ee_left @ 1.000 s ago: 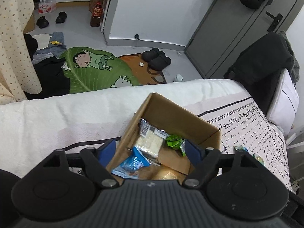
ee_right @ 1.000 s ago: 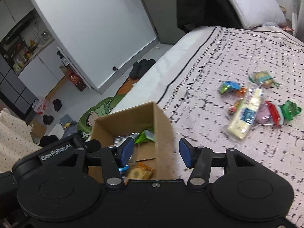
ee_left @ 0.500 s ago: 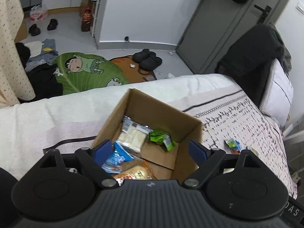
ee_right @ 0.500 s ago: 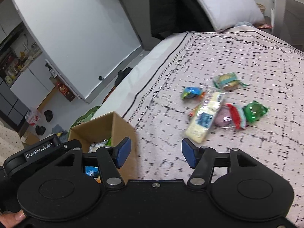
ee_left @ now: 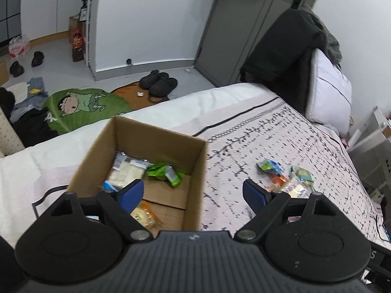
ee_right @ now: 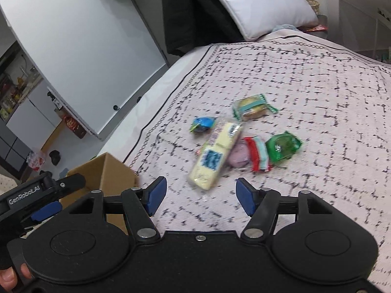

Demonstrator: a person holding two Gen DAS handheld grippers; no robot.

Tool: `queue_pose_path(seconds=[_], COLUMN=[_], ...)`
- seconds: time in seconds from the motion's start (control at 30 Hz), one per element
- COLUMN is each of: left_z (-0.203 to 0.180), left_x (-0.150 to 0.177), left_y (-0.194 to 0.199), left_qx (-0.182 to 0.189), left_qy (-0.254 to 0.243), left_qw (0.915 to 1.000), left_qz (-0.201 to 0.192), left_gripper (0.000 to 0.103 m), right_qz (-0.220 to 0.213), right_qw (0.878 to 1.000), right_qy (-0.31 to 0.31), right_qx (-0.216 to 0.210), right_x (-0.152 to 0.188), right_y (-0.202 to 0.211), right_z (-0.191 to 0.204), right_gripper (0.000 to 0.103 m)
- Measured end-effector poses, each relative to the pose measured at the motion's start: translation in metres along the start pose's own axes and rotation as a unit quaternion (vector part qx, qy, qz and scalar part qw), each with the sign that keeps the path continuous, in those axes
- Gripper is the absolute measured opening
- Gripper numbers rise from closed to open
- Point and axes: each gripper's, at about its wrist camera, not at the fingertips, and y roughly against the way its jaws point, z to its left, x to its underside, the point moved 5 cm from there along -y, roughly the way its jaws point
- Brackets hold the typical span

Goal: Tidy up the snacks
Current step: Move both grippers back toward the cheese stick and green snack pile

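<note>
Left gripper (ee_left: 193, 194) hung open and empty, its jaws wide apart, the left blue pad (ee_left: 129, 193) over the near part of the cardboard box (ee_left: 195, 171), the right pad over the bedspread (ee_left: 305, 141).

Right gripper (ee_right: 200, 196) was likewise spread with nothing between its jaws, held over the bedspread just short of the loose snacks.

Box stood open on the bed. Inside, nearest: an orange-wrapped bun (ee_left: 143, 216), partly hidden behind the left pad. Beyond it at 12 o'clock, a clear pack of pale crackers (ee_left: 125, 171) and a green wrapper (ee_left: 166, 172) just beside it at 3 o'clock. A blue packet edge (ee_left: 108, 185) showed at the crackers' near end.

Loose pile, right wrist view, lay at 12 to 1 o'clock from the right gripper. Nearest: long yellow cracker pack (ee_right: 216, 155), tilted, its far end toward 1 o'clock. Touching its right side, a pink round snack (ee_right: 238, 157), then a red-and-white wrapper (ee_right: 257, 155), then a green packet (ee_right: 282, 146) at 3 o'clock. A small blue wrapper (ee_right: 202, 124) sat at the pack's far left; a green-edged sandwich biscuit (ee_right: 253, 108) lay farthest.

Pillow (ee_right: 261, 2) stood at the bed's far end. Slippers (ee_left: 158, 85) and a green cartoon mat (ee_left: 83, 105) lay on the floor beyond the box. View slightly blurred.
</note>
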Motion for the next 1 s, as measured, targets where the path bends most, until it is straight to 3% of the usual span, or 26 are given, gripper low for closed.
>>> queue_pose_path(seconds=[0.6, 1.0], left_z=[-0.082, -0.116], left_x=[0.018, 0.027], left_y=[-0.017, -0.051], left_qx=[0.046, 0.062], left_qy=[-0.094, -0.148], left_qw=[0.9945, 0.9861], left_qz=[0.001, 0.043], left_gripper=[0.087, 0.087], right_qz=[-0.021, -0.011], right_qw=[0.996, 0.994], right_qy=[-0.082, -0.111], right_qx=[-0.002, 0.003], right_x=[0.002, 0.001], right_y=[-0.014, -0.034], right_z=[-0.086, -0.11], right_gripper=[0.062, 0.062])
